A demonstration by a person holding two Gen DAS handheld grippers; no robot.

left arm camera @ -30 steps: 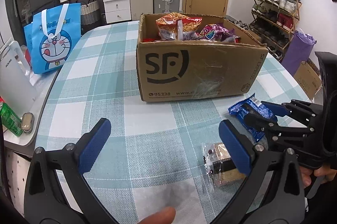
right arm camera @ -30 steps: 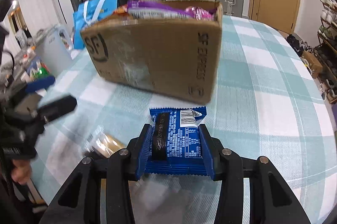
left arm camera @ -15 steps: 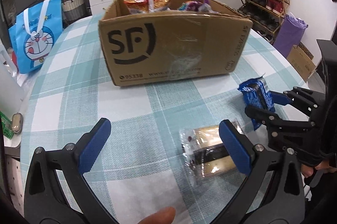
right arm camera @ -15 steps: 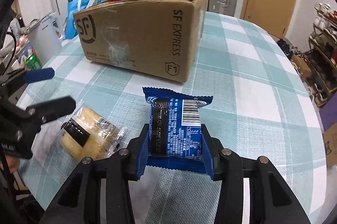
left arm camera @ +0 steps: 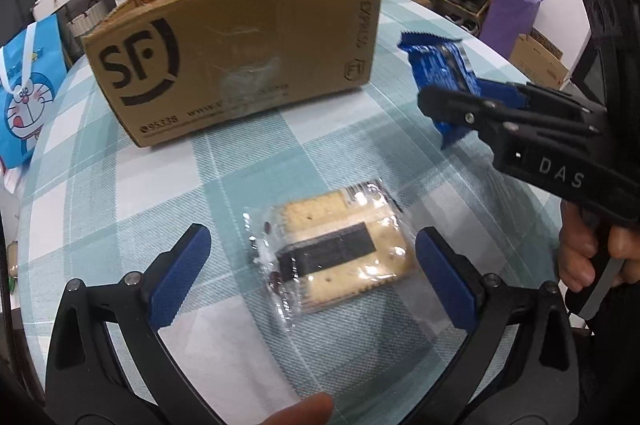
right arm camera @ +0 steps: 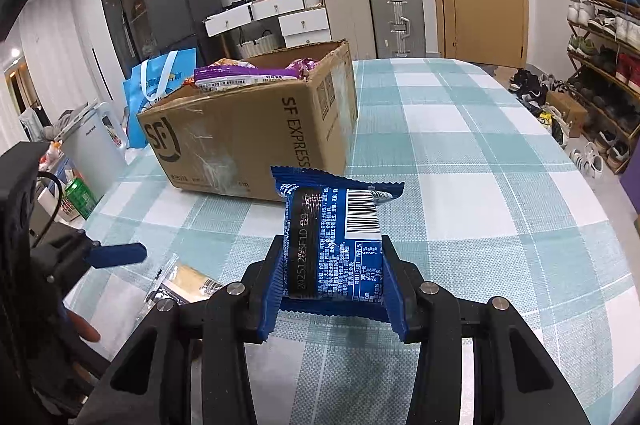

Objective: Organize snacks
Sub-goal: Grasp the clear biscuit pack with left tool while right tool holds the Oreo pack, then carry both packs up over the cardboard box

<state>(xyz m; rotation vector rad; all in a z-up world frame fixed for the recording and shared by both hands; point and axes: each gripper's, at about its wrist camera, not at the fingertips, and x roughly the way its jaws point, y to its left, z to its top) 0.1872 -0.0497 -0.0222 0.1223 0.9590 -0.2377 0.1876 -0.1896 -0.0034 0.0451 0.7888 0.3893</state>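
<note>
A clear-wrapped cracker pack (left arm camera: 334, 249) lies flat on the checked tablecloth, between the wide-apart blue pads of my left gripper (left arm camera: 316, 273), which is open and does not touch it. My right gripper (right arm camera: 334, 289) is shut on a blue snack packet (right arm camera: 334, 237) and holds it above the table; the same packet (left arm camera: 440, 73) shows at the right of the left wrist view. Behind both stands the brown SF cardboard box (left arm camera: 240, 65), open on top and holding several snack bags (right arm camera: 240, 75). The cracker pack (right arm camera: 188, 281) peeks in at the lower left of the right wrist view.
A blue cartoon bag (left arm camera: 24, 97) stands left of the box. A green can (right arm camera: 80, 199) and a white appliance (right arm camera: 94, 145) sit past the table's left edge. Suitcases (right arm camera: 394, 19), drawers and a shoe rack (right arm camera: 600, 65) line the room behind.
My left gripper has come closer and lower, so the cracker pack now lies between its pads. My right gripper has lifted the blue packet off the tablecloth and tilted up toward the box.
</note>
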